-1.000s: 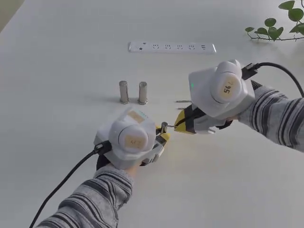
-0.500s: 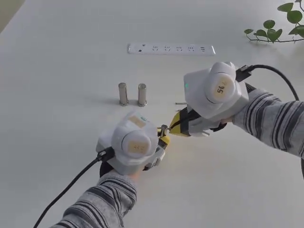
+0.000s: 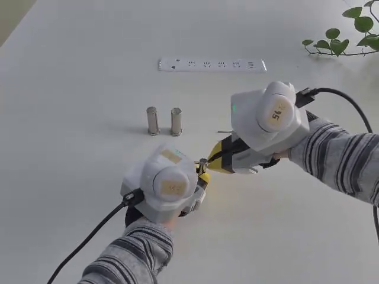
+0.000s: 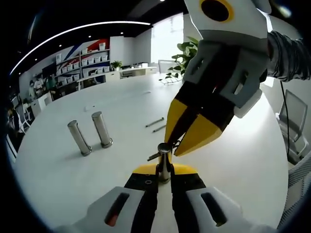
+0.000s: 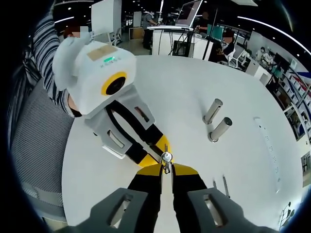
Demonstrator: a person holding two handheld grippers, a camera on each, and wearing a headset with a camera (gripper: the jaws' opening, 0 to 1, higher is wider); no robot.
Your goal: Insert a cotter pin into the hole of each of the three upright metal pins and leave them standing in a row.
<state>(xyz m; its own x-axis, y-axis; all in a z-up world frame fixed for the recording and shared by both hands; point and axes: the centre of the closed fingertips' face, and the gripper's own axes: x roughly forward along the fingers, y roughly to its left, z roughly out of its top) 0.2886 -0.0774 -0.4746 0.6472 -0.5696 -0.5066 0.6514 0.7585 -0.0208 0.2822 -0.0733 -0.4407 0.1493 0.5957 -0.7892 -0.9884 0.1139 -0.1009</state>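
In the head view, the left gripper [image 3: 202,175] and the right gripper [image 3: 214,159] meet tip to tip over the white table [image 3: 71,130] at a metal pin [image 3: 203,162]. Two other pins [image 3: 176,120] stand upright beyond them, with a power strip [image 3: 212,65] and a plant [image 3: 349,35] farther off. The left gripper view shows its jaws clamped on the held pin's shaft, which stands upright, while a cotter pin [image 4: 153,156] juts sideways near the pin's head; office shelves [image 4: 92,53] lie behind. In the right gripper view its jaws are closed on that cotter pin, and spare cotter pins [image 5: 226,187] lie flat on the table.
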